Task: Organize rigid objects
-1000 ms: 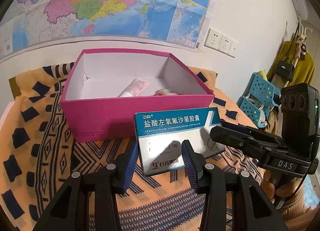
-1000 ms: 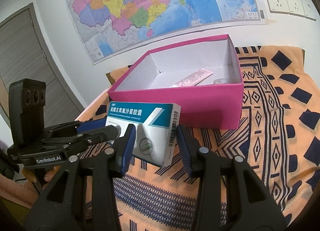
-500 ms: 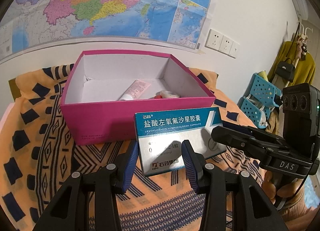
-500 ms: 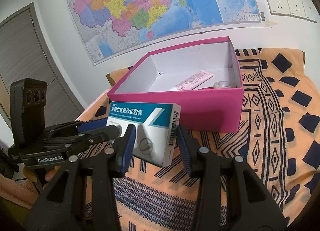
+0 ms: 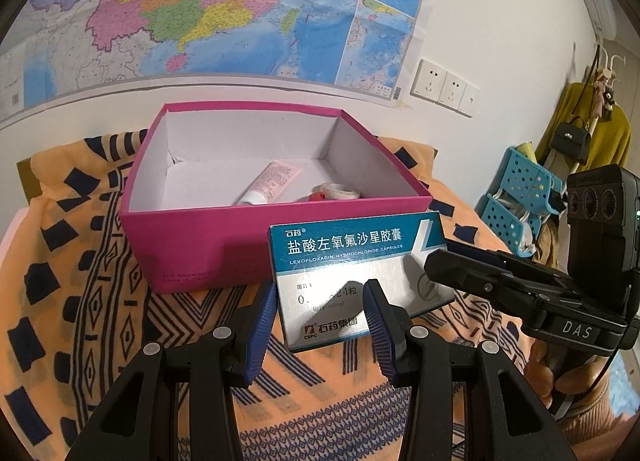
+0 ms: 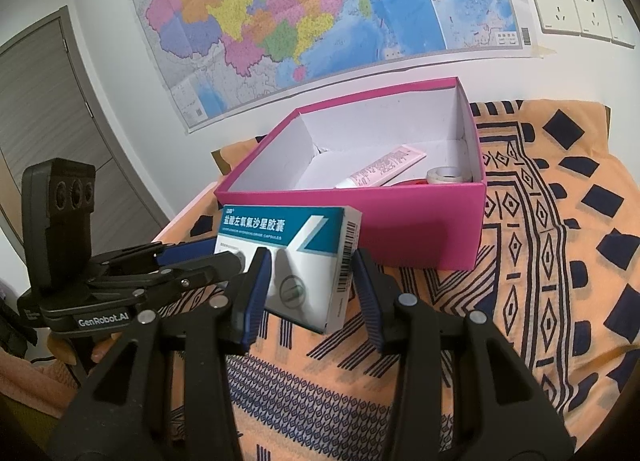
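Medicine box [image 5: 352,261] (teal/white carton, 1 pc) is held up off the cloth, upright w/ printed face tilted back, just in front of the pink box's near wall. It's pinched from both ends: left gripper [image 5: 320,317] has its blue pads on the carton's left end, right gripper [image 6: 306,281] on the barcode end. In each wrist view the jaws stand part-closed w/ the carton between them, pads against its faces, so both are gripping the same carton. In the left view the right gripper comes in from the right edge, one finger lying across the carton's lower right corner; in the right view the left gripper comes in from the left, fingers meeting the carton's left end.

Pink box [image 5: 200,245] (1, open top, white inside) sits on the patterned orange cloth [image 5: 60,261]. Carton's top edge is about level w/ the pink rim in the left view; no gap visible btwn carton and near wall. Inside: 1 pink tube [image 5: 272,183] lying diagonally mid-floor, 1 tape roll [image 5: 340,192] at the right near corner, sth red just beside it, can't tell what. Left and far parts of the floor are bare. Cloth is open to the right of the box.

Both grippers point slightly down toward the box. Part of a hand [image 5: 560,377] shows under the right gripper's body.
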Motion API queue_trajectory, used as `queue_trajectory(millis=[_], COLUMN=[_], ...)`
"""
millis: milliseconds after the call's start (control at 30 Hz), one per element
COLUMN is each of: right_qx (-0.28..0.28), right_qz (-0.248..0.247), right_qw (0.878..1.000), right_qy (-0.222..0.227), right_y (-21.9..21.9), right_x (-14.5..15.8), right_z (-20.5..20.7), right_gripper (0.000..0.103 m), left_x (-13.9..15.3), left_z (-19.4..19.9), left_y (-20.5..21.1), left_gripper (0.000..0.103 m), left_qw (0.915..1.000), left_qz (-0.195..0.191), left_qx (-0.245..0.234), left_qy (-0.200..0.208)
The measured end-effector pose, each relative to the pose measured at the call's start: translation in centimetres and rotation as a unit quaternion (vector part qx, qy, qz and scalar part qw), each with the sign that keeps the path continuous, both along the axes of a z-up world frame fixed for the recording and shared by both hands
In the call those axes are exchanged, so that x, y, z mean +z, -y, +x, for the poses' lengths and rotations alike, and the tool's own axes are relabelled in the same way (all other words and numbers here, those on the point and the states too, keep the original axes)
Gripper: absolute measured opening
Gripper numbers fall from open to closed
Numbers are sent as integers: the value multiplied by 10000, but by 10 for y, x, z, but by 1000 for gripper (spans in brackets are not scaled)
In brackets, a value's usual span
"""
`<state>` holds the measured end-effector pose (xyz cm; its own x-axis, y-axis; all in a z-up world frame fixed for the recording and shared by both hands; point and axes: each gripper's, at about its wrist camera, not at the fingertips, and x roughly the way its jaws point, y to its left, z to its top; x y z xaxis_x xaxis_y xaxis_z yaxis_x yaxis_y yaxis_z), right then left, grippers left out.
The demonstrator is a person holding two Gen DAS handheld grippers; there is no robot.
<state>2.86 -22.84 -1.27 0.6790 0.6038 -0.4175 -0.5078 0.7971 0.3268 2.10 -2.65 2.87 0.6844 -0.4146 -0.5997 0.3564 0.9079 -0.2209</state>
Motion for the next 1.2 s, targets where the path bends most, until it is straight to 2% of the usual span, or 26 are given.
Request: queue_trajectory(millis=[1200], right_qx=[1], right_qz=[2], right_qw=[9999], right_qy=[123], right_y=[1], right_x=[8], right_z=[7], right_gripper=[45], left_x=[3], left_z=[10], left_y=[2], left_gripper=[44], left_qw=[10000], left_qz=[-19], left_qx=[43], left_qy=[45])
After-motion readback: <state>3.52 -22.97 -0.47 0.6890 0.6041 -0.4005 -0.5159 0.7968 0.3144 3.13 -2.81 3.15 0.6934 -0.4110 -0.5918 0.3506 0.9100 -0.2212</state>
